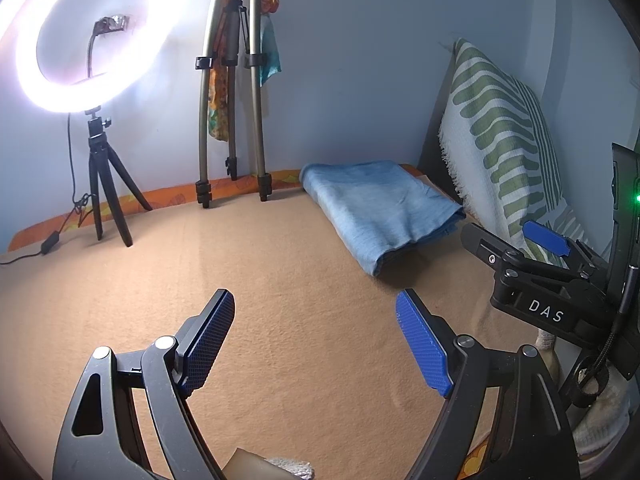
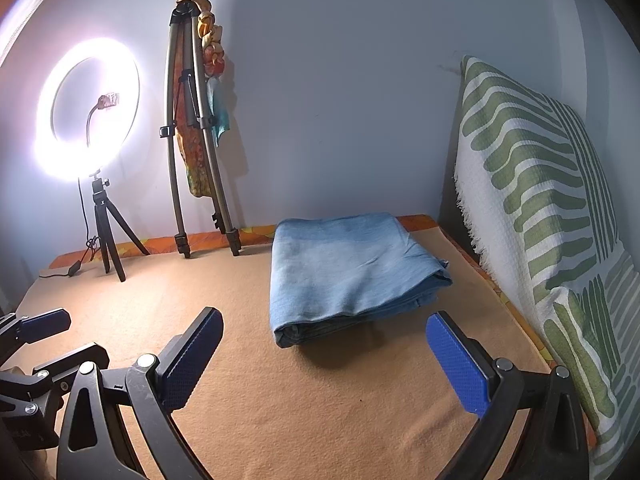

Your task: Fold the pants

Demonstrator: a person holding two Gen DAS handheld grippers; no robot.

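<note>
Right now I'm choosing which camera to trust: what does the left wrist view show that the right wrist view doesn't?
Only the left wrist view: the "DAS" lettering on the right hand-held gripper.
Only the right wrist view: the tall tripod's top and the pants' open layered edge.
Both: folded blue pants, ring light, striped pillow, tan blanket.

The only readable text is "DAS", in white capital letters on the black body of the right tool (image 1: 516, 240), seen to the right of the left tool (image 1: 316, 344). Nothing else bears legible writing.
</note>
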